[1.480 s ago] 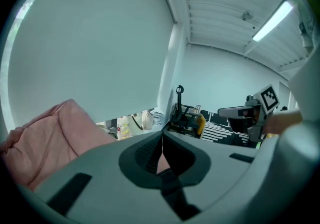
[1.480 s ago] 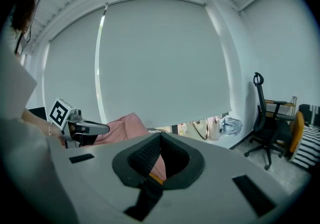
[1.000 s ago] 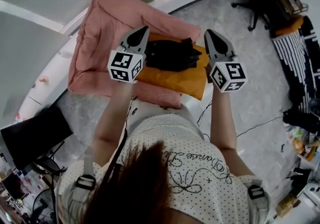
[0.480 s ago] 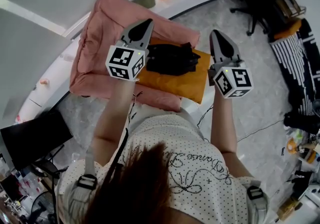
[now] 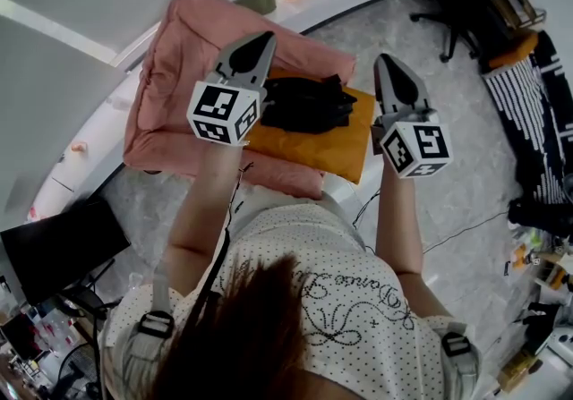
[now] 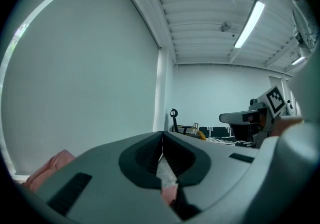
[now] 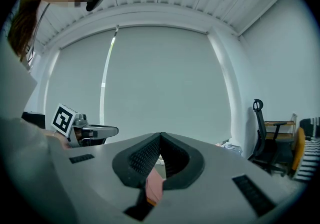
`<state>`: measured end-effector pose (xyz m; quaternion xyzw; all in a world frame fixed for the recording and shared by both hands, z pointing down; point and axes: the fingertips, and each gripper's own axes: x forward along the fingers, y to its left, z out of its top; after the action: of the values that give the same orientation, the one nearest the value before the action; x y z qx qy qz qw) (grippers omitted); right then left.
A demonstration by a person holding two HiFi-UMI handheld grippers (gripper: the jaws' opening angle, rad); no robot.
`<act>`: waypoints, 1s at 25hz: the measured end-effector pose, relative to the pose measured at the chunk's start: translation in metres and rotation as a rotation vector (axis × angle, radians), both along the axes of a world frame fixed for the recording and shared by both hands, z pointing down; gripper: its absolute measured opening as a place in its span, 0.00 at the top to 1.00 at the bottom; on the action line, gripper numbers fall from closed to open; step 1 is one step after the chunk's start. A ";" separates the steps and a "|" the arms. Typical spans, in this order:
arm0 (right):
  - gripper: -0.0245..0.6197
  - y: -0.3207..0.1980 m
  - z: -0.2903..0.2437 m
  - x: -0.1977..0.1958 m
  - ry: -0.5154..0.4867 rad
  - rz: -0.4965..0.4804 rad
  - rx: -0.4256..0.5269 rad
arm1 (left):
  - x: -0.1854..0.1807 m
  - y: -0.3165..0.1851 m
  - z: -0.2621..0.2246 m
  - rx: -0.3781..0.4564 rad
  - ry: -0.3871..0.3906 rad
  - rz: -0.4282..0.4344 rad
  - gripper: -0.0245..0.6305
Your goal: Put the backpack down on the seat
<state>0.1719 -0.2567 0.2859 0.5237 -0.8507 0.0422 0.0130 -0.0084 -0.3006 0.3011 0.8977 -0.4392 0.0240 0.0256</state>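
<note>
the orange backpack (image 5: 327, 146), its black straps (image 5: 304, 101) uppermost, lies flat on the pink seat (image 5: 175, 58) in the upper middle of the head view, so the putting-down looks done. the left gripper (image 5: 256, 47) and the right gripper (image 5: 390, 74) hang above it, one at either side, apart from the fabric. in each gripper view the jaws are pressed together with nothing between them. what is left, by the look of it, is only to draw both grippers clear without snagging a strap. no brand or label shows on the backpack. the marker cubes (image 5: 221, 114) carry black-and-white squares. cursive print on the person's shirt (image 5: 345, 295) is too warped to read.
</note>
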 end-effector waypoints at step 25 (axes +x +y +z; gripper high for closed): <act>0.95 -0.006 0.000 -0.006 0.041 -0.011 0.009 | -0.006 -0.003 0.015 -0.018 0.002 -0.033 0.96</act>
<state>0.1663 -0.2627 0.2855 0.5197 -0.8534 0.0277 0.0282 -0.0145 -0.3036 0.3159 0.8900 -0.4539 0.0266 0.0343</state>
